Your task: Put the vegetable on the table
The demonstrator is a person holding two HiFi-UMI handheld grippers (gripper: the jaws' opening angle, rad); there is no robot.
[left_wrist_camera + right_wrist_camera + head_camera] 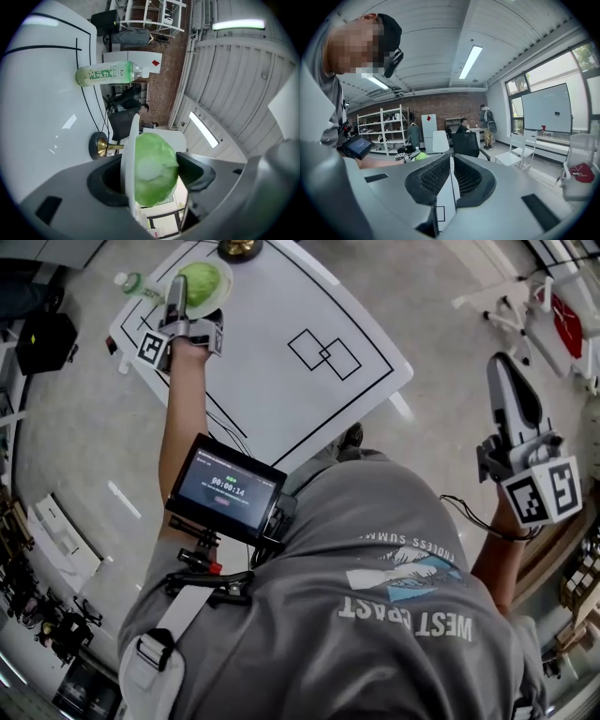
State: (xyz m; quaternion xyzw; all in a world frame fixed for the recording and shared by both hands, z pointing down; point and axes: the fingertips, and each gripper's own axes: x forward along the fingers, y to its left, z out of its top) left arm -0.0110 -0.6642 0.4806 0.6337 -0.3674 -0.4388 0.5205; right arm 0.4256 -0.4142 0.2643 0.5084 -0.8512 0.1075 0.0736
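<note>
Left hand-held gripper [151, 163] pinches cabbage [157, 187], probably light and crushable, against slick-looking plate [128, 154], top and underside; right hand-held gripper [450, 161] closed, empty

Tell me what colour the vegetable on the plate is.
Light green: the vegetable lies on a white plate; the left gripper view shows it best.
</note>
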